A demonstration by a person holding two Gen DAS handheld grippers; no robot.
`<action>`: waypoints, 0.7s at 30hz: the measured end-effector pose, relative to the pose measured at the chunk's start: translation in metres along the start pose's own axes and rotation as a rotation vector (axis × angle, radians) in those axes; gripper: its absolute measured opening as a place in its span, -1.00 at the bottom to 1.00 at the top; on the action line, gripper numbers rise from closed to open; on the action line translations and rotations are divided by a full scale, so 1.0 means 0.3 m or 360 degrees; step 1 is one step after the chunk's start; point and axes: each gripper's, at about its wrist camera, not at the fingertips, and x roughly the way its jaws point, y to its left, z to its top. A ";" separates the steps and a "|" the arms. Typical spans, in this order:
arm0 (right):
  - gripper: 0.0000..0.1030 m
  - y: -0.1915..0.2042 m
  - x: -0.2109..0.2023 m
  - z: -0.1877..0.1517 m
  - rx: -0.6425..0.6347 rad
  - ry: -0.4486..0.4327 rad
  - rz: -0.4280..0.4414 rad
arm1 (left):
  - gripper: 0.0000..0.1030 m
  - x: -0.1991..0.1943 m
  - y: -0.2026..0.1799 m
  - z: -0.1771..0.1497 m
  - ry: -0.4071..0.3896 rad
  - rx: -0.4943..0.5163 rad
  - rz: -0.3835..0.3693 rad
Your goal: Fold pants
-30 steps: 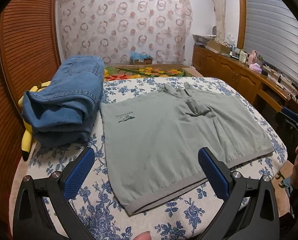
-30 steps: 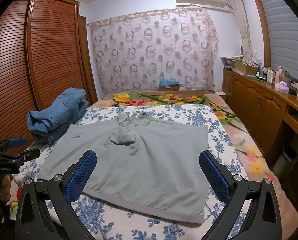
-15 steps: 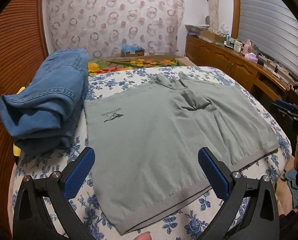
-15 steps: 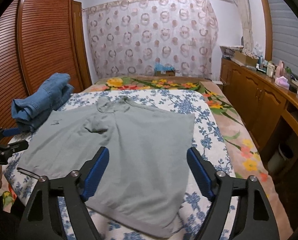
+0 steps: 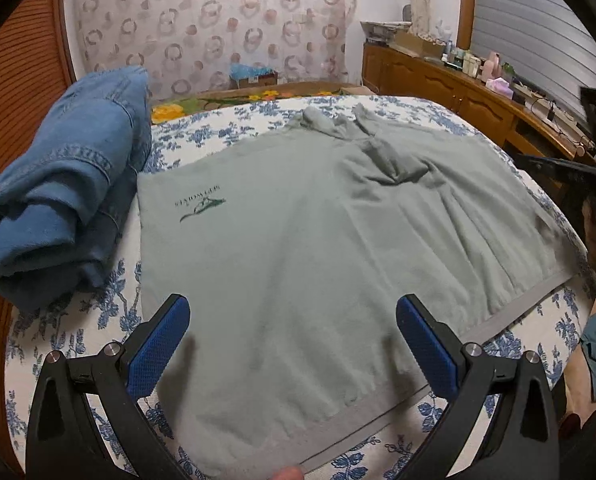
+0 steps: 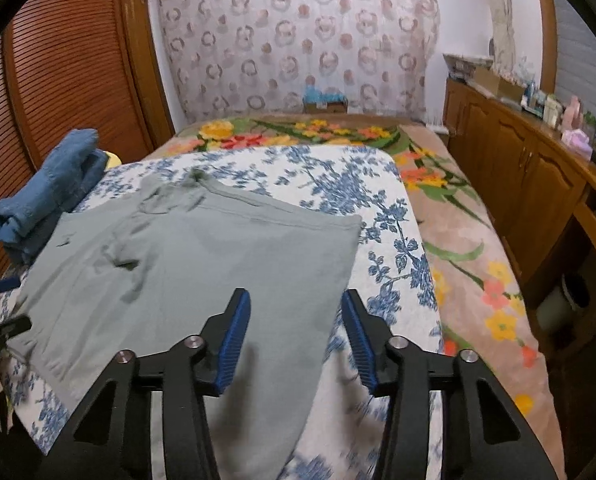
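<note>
Grey-green shorts (image 5: 318, 240) lie flat on the floral bedsheet (image 5: 97, 320), waistband toward me, with a small dark logo (image 5: 201, 204) on the left leg. They also show in the right wrist view (image 6: 201, 264). My left gripper (image 5: 291, 340) is open, low over the waistband's left half. My right gripper (image 6: 295, 332) is partly open, its fingers either side of the shorts' right edge near the waistband corner. Neither holds cloth.
Folded blue jeans (image 5: 65, 200) are stacked at the bed's left, seen also in the right wrist view (image 6: 45, 196). A wooden slatted wardrobe (image 6: 69, 64) stands left. A wooden sideboard (image 6: 538, 184) runs along the right. A flowered blanket (image 6: 450, 216) covers the bed's far and right side.
Both grippers have moved down and closer to the shorts' waistband. The right gripper's fingers have narrowed and it has shifted toward the right edge.
</note>
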 end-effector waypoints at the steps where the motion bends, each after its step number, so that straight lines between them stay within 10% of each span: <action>1: -0.18 -0.011 0.014 0.015 0.0016 0.0021 0.0003 | 1.00 0.006 0.003 -0.001 0.0007 -0.0001 -0.0003; 14: -0.45 -0.032 0.059 0.135 0.0146 0.0122 -0.0008 | 1.00 0.049 0.013 -0.004 0.0076 -0.0020 -0.0028; 21: -0.91 0.001 0.022 0.123 0.0077 0.0114 -0.0058 | 1.00 0.063 0.023 -0.004 0.0109 -0.0042 -0.0030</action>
